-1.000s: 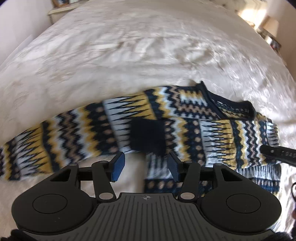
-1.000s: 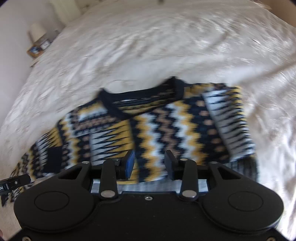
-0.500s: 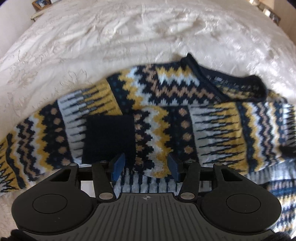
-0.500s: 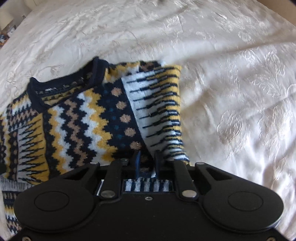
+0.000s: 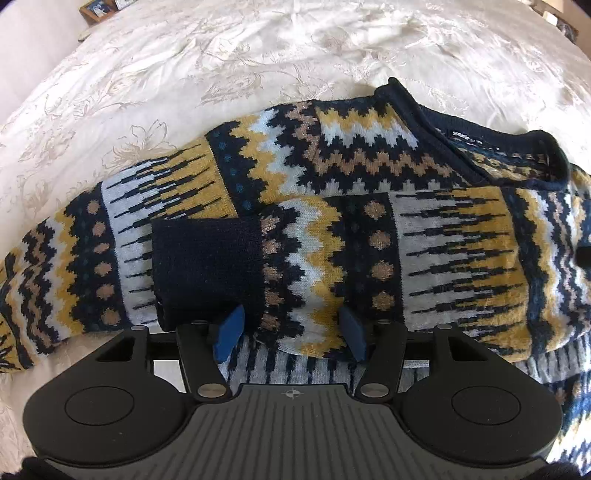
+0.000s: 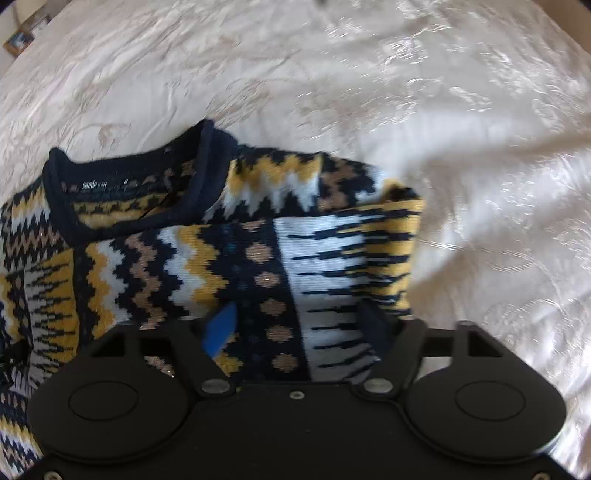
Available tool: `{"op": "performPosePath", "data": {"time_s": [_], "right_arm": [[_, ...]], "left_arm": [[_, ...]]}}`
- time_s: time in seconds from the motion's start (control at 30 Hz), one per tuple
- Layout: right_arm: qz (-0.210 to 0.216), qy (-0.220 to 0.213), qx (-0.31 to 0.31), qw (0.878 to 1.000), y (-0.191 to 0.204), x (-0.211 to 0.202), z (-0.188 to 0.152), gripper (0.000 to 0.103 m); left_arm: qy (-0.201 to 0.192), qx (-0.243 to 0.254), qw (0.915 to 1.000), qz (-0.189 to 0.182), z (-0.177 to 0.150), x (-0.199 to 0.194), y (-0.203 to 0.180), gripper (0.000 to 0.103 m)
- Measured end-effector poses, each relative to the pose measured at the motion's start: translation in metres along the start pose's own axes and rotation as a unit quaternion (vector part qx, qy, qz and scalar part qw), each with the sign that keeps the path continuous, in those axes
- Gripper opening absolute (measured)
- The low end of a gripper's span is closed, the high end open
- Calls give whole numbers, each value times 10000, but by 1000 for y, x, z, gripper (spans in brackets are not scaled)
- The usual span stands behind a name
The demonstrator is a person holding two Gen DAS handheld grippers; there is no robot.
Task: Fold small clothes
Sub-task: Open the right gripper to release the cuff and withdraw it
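A small knitted sweater in navy, yellow, white and tan zigzags lies on the bed. One sleeve is folded across the chest, its navy cuff near the left. The other sleeve stretches out to the left. My left gripper is open, low over the folded sleeve just right of the cuff. In the right wrist view the sweater shows its navy collar and folded right edge. My right gripper is open over that folded sleeve.
A cream embroidered bedspread covers the bed all around the sweater, also in the right wrist view. A wooden bedside shelf with framed photos stands at the far left corner.
My right gripper was shut on the sleeve fold half a second ago and has opened, letting it go. My left gripper has moved closer and lower over the cuff, staying open.
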State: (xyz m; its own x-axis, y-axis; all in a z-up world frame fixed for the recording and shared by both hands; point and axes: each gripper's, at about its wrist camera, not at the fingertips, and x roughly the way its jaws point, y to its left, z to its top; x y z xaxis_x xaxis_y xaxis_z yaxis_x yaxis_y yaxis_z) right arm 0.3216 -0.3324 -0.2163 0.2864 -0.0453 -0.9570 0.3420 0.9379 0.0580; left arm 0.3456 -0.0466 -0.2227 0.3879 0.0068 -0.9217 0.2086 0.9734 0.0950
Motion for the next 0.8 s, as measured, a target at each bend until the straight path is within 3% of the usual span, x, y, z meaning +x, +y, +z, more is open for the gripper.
{"op": "performPosePath", "data": {"time_s": [0.03, 0.07, 0.2, 0.37, 0.47, 0.67, 0.8], "right_arm": [[107, 63, -114, 9999, 3, 2, 1, 102], [172, 152, -234, 9995, 8, 7, 1, 103], [-380, 425, -729, 9957, 35, 17, 4, 103], [-138, 415, -526, 9977, 26, 23, 6, 103], [-1, 335, -494, 9982, 16, 23, 5, 103], [-388, 234, -797, 9958, 34, 15, -3, 102], [-459, -376, -670, 9960, 43, -27, -12, 102]], "left_arm": [[-5, -21, 10000, -1, -1, -1, 0, 57], [1, -29, 10000, -4, -2, -1, 1, 57], [116, 37, 9999, 20, 2, 0, -1, 57], [259, 54, 9997, -2, 12, 2, 0, 58], [290, 35, 9996, -47, 16, 4, 0, 58], [435, 219, 9986, -183, 22, -5, 7, 56], [43, 8, 9998, -178, 17, -41, 26, 56]]}}
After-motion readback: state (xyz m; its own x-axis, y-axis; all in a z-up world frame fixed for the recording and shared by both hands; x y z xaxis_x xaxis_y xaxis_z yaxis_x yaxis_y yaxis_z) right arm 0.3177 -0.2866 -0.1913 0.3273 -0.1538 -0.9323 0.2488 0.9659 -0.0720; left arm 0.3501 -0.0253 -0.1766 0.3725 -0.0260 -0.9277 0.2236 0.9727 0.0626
